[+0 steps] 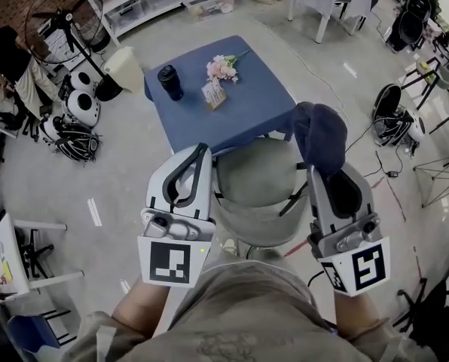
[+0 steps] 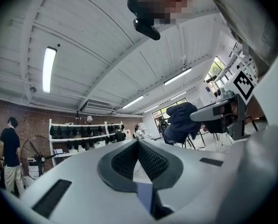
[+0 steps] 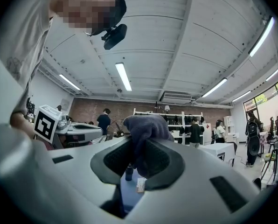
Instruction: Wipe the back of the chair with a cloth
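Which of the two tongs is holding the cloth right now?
The right tongs, at the head view's right: their jaws are shut on the dark blue cloth. The left tongs are shut with nothing between them.

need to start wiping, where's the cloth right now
The dark blue cloth is clamped in the right hand-held gripper, right of centre in the head view, beside the chair and blue table.
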The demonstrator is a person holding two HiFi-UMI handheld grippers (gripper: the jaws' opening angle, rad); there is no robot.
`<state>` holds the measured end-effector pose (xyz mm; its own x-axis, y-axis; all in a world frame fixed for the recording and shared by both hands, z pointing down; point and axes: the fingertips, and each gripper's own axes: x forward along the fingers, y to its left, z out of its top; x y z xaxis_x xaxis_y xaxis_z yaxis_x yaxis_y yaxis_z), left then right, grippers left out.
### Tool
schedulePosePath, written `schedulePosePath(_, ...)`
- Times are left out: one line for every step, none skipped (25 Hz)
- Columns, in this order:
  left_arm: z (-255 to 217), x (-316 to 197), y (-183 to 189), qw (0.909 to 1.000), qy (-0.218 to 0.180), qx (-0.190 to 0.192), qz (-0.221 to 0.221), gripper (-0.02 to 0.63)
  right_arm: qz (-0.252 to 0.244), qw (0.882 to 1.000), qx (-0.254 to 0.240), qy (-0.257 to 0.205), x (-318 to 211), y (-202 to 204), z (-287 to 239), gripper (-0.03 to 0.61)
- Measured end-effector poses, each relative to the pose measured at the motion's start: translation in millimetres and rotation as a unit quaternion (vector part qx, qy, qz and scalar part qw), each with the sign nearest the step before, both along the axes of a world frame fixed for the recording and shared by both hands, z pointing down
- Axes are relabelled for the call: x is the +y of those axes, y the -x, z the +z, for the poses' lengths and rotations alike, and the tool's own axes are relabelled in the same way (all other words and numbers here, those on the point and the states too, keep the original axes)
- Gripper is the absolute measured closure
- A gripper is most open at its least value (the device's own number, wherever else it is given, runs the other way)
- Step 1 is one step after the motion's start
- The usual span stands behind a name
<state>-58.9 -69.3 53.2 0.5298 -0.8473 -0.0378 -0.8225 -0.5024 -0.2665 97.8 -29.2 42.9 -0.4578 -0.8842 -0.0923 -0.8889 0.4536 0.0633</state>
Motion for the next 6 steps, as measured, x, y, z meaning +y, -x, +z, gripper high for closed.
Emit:
schedulePosePath(3.2,0.6,0.2,1.0,0.004,0.002,-0.002,0.597,0.0,1.0,0.001,0.005,0.8,-1.0,5.2,0.499)
schedulePosePath(5.9,1.5,0.6,1.0,0.007,0.002,-0.003,0.598,0.001,1.0,0.002,0.01,1.9,-1.7,9.5,0.499)
schedulePosePath(8.1,2.5,1.0,1.0,0.008,0.002,-0.004,0.597,0.002,1.0,0.002,0.013,3.2,-2.3,12.8,0.499)
schedulePosePath(9.8,3.4,1.4,1.0,0.008,0.001,-0.005,0.597,0.002,1.0,0.003,0.015,4.3,-2.7,15.5,0.499)
schedulePosePath(11.5,4.3,1.8,1.0,0.008,0.0,-0.005,0.597,0.003,1.0,0.004,0.017,5.4,-3.1,17.9,0.499)
schedulePosePath(13.3,5.1,2.2,1.0,0.008,-0.001,-0.006,0.597,0.003,1.0,0.004,0.018,6.5,-3.4,20.2,0.499)
